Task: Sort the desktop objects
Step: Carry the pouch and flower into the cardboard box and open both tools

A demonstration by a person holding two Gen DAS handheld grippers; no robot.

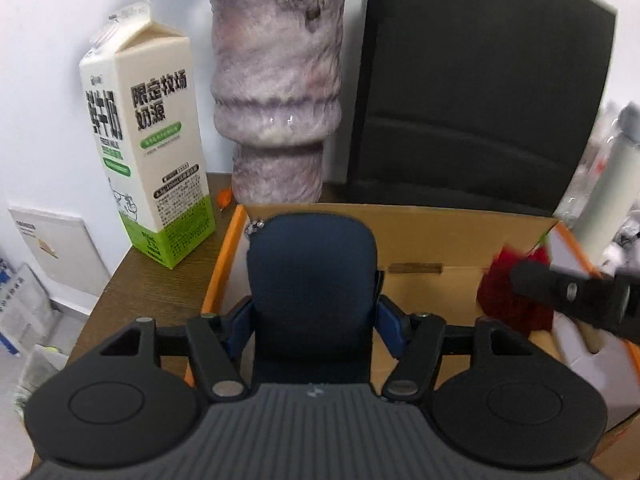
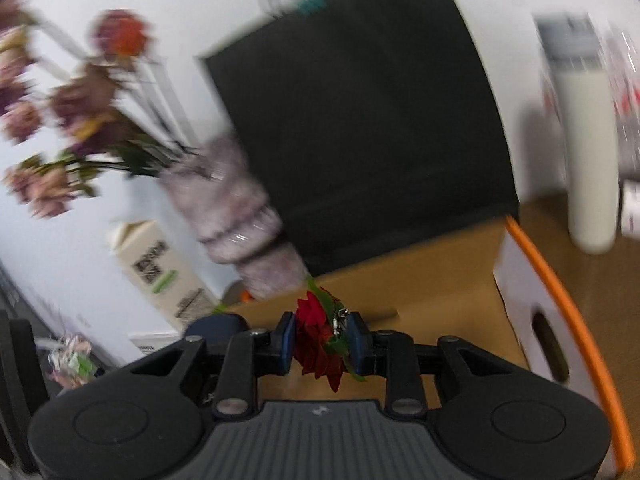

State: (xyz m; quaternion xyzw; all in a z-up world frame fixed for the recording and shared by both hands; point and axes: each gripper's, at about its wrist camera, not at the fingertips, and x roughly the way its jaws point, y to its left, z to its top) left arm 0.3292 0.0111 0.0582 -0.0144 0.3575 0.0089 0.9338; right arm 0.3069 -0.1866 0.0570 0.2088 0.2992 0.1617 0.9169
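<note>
My left gripper [image 1: 314, 320] is shut on a dark blue pouch [image 1: 312, 280] and holds it upright over the left part of an open cardboard box [image 1: 420, 232] with orange edges. My right gripper [image 2: 322, 342] is shut on a red artificial flower [image 2: 318, 340] with green leaves, above the same box [image 2: 440, 280]. In the left wrist view the red flower [image 1: 516, 296] and the right gripper's black finger show at the box's right side. The right wrist view is blurred by motion.
A milk carton [image 1: 152, 152] and a mottled purple vase [image 1: 276, 92] with dried flowers stand behind the box on the brown desk [image 1: 132, 292]. A black bag [image 1: 480, 88] leans on the wall. A white bottle [image 2: 588, 148] stands to the right.
</note>
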